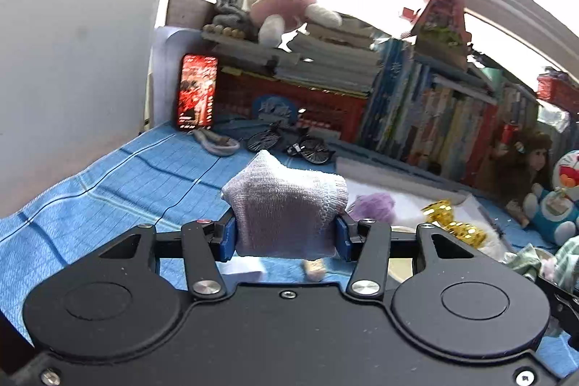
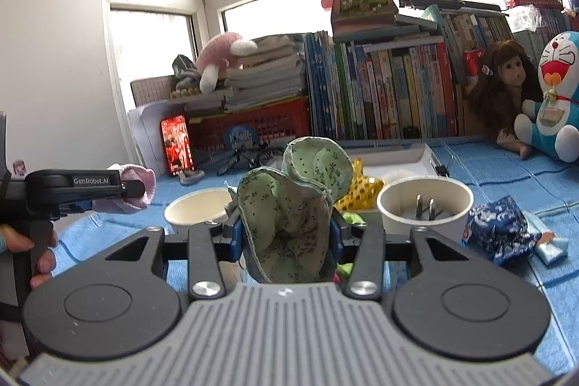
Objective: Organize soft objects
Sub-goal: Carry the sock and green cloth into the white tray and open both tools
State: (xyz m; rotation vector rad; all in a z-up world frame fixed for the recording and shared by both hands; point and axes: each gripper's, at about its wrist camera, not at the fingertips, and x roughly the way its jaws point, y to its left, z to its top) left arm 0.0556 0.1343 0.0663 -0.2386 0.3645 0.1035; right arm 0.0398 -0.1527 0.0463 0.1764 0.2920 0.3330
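Note:
My left gripper (image 1: 286, 234) is shut on a pale pink knitted sock (image 1: 286, 205) and holds it above the blue cloth. It shows in the right wrist view as a black gripper (image 2: 137, 192) at the left with the pink sock (image 2: 134, 185) in it. My right gripper (image 2: 286, 234) is shut on a green flowered fabric piece (image 2: 289, 205), which stands up between the jaws. A blue patterned cloth bundle (image 2: 503, 230) lies at the right. A purple soft thing (image 1: 372, 207) and a gold sequined piece (image 1: 452, 223) lie ahead of the left gripper.
Two white paper cups (image 2: 197, 210) (image 2: 425, 205) stand on the blue cloth (image 1: 108, 176); the right one holds a plug. A white tray (image 2: 398, 156), lit phone (image 1: 197, 91), toy bicycle (image 1: 289, 141), red crate (image 2: 253, 125), books (image 2: 380, 89), doll (image 2: 503, 85) and Doraemon plush (image 2: 553, 100) line the back.

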